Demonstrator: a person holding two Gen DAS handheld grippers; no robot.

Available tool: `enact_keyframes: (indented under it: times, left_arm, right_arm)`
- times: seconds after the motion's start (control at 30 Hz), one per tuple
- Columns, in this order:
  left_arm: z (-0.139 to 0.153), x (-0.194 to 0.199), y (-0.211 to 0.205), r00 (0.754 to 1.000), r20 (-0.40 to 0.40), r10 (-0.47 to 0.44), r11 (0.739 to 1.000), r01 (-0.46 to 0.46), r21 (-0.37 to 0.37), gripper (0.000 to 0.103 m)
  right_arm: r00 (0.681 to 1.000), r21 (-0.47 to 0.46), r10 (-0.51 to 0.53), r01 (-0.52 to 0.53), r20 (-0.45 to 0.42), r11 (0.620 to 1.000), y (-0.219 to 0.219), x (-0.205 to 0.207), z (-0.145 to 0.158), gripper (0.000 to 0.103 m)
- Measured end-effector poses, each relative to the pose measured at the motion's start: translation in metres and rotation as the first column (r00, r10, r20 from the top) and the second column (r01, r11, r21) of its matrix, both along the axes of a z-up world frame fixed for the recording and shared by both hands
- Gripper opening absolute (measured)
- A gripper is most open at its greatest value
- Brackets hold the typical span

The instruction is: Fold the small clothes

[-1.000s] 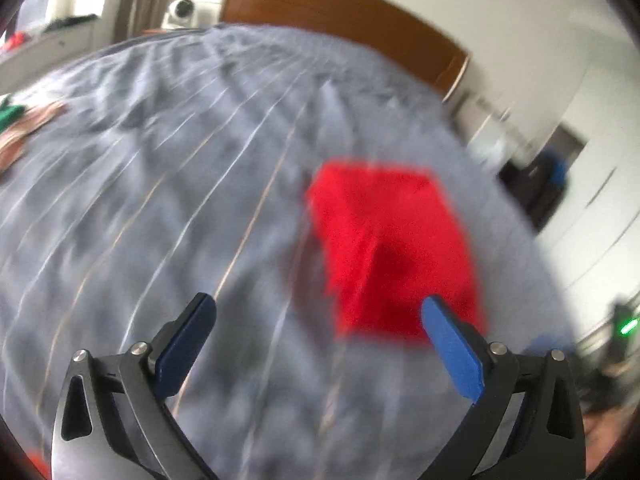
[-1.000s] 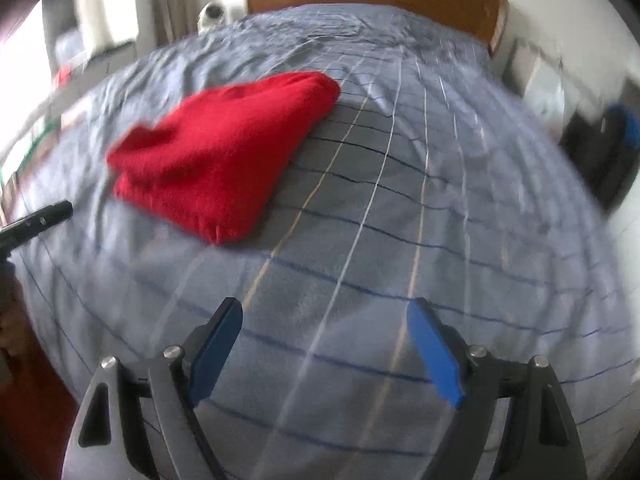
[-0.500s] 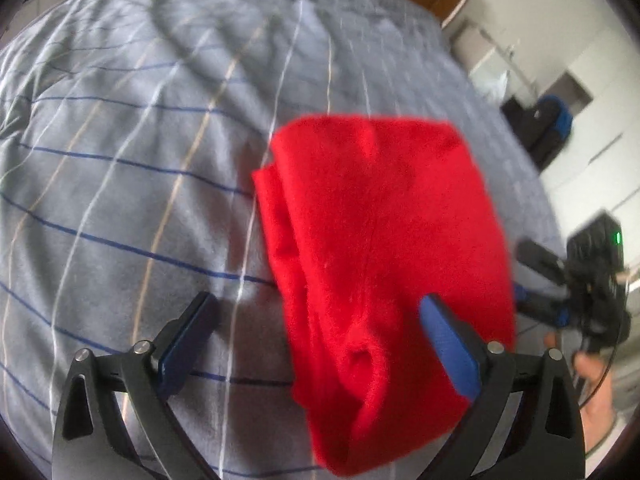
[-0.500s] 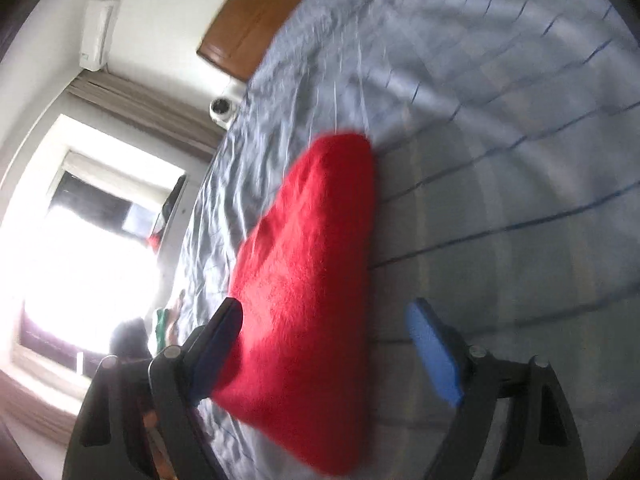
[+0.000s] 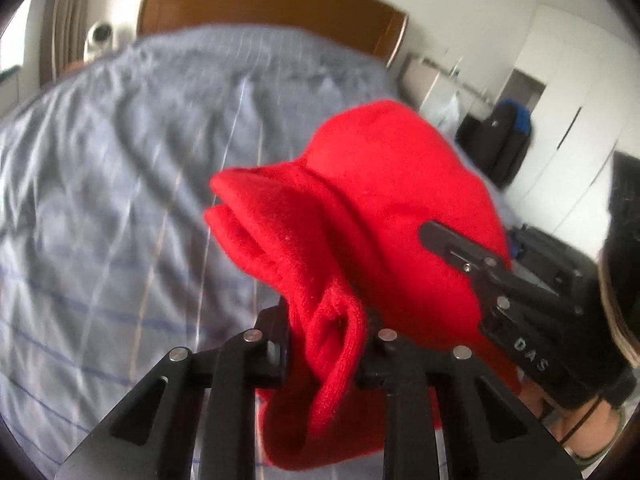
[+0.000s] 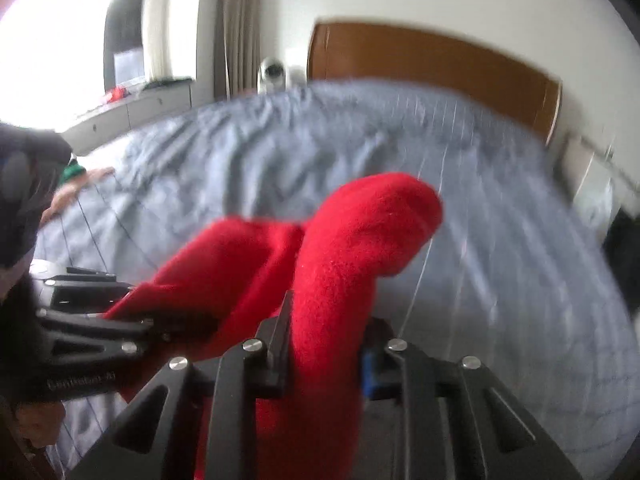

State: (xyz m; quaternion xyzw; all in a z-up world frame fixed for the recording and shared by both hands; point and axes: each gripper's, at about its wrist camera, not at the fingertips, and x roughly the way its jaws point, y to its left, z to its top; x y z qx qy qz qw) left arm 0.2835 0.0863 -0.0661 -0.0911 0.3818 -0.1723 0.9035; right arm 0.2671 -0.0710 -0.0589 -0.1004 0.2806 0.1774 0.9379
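A folded red fleece garment (image 5: 372, 216) is held up above the grey striped bed (image 5: 120, 184). My left gripper (image 5: 328, 340) is shut on one bunched edge of it. My right gripper (image 6: 326, 344) is shut on the other edge of the red garment (image 6: 352, 240), which bulges up between its fingers. The right gripper also shows in the left wrist view (image 5: 500, 276), at the right, clamped on the cloth. The left gripper shows in the right wrist view (image 6: 100, 320), at the left, holding the cloth's lower corner.
A wooden headboard (image 5: 264, 4) stands at the far end of the bed. A small white camera (image 6: 274, 74) sits beside it. A dark bag (image 5: 500, 140) and white wardrobes stand at the right. Other clothes (image 6: 76, 174) lie at the bed's left edge.
Both grippers were open over the garment lying on the bed. They have closed on its two edges and lifted it off the bed.
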Motion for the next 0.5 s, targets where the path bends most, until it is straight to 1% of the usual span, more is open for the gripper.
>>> enact_keyframes:
  times: [0.03, 0.07, 0.1, 0.13, 0.17, 0.2, 0.23, 0.27, 0.3, 0.33, 0.37, 0.4, 0.43, 0.5]
  left_arm:
    - [-0.001, 0.007, -0.005, 1.000, 0.001, -0.002, 1.000, 0.002, 0.013, 0.025]
    - [-0.005, 0.012, -0.008, 1.000, -0.014, -0.001, 1.000, 0.001, 0.031, 0.037]
    - [-0.017, 0.020, -0.012, 0.998, -0.059, 0.005, 0.998, -0.001, 0.068, 0.058]
    - [-0.025, 0.023, -0.013, 0.996, -0.090, 0.019, 0.995, -0.011, 0.097, 0.064]
    - [-0.037, 0.022, -0.012, 0.991, -0.123, 0.047, 0.990, -0.031, 0.135, 0.065]
    - [-0.043, 0.015, -0.009, 0.989, -0.135, 0.068, 0.986, -0.046, 0.161, 0.065]
    - [-0.046, 0.004, -0.006, 0.990, -0.124, 0.073, 0.984, -0.051, 0.170, 0.068]
    - [-0.045, -0.012, -0.004, 0.993, -0.096, 0.073, 0.981, -0.055, 0.185, 0.074]
    - [-0.041, -0.026, -0.005, 0.995, -0.064, 0.081, 0.974, -0.065, 0.216, 0.086]
    - [-0.037, -0.037, -0.006, 0.996, -0.033, 0.089, 0.967, -0.078, 0.243, 0.092]
    - [-0.029, -0.056, -0.008, 0.994, 0.035, 0.104, 0.950, -0.110, 0.291, 0.100]
    - [-0.020, -0.072, -0.010, 0.989, 0.092, 0.113, 0.937, -0.137, 0.322, 0.102]
    - [-0.016, -0.079, -0.011, 0.984, 0.126, 0.124, 0.926, -0.160, 0.342, 0.103]
    - [-0.003, -0.102, -0.019, 0.966, 0.190, 0.177, 0.887, -0.240, 0.395, 0.103]
  right_arm:
    - [1.000, 0.029, -0.006, 0.006, 0.004, 1.000, -0.006, 0.004, 0.006, 0.026]
    - [1.000, 0.064, -0.022, 0.023, -0.016, 0.998, -0.015, 0.011, 0.010, 0.026]
    - [0.998, 0.094, -0.040, 0.044, -0.039, 0.995, -0.024, 0.019, 0.010, 0.026]
    - [0.994, 0.137, -0.062, 0.074, -0.091, 0.988, -0.036, 0.030, 0.005, 0.033]
    - [0.978, 0.159, -0.087, 0.119, -0.190, 0.980, -0.050, 0.044, -0.008, 0.040]
    - [0.948, 0.148, -0.141, 0.189, -0.284, 0.971, -0.064, 0.054, -0.024, 0.060]
    - [0.928, 0.140, -0.182, 0.238, -0.325, 0.961, -0.075, 0.055, -0.032, 0.075]
    - [0.917, 0.147, -0.212, 0.274, -0.339, 0.950, -0.088, 0.050, -0.038, 0.075]
    - [0.914, 0.160, -0.231, 0.296, -0.333, 0.942, -0.098, 0.040, -0.041, 0.075]
    - [0.913, 0.162, -0.247, 0.311, -0.326, 0.936, -0.107, 0.028, -0.042, 0.080]
    - [0.909, 0.151, -0.264, 0.325, -0.323, 0.934, -0.113, 0.014, -0.043, 0.084]
    - [0.905, 0.138, -0.281, 0.338, -0.319, 0.931, -0.117, -0.002, -0.043, 0.092]
    - [0.905, 0.135, -0.288, 0.342, -0.314, 0.930, -0.121, -0.014, -0.043, 0.094]
    - [0.906, 0.130, -0.284, 0.338, -0.312, 0.932, -0.127, -0.040, -0.042, 0.094]
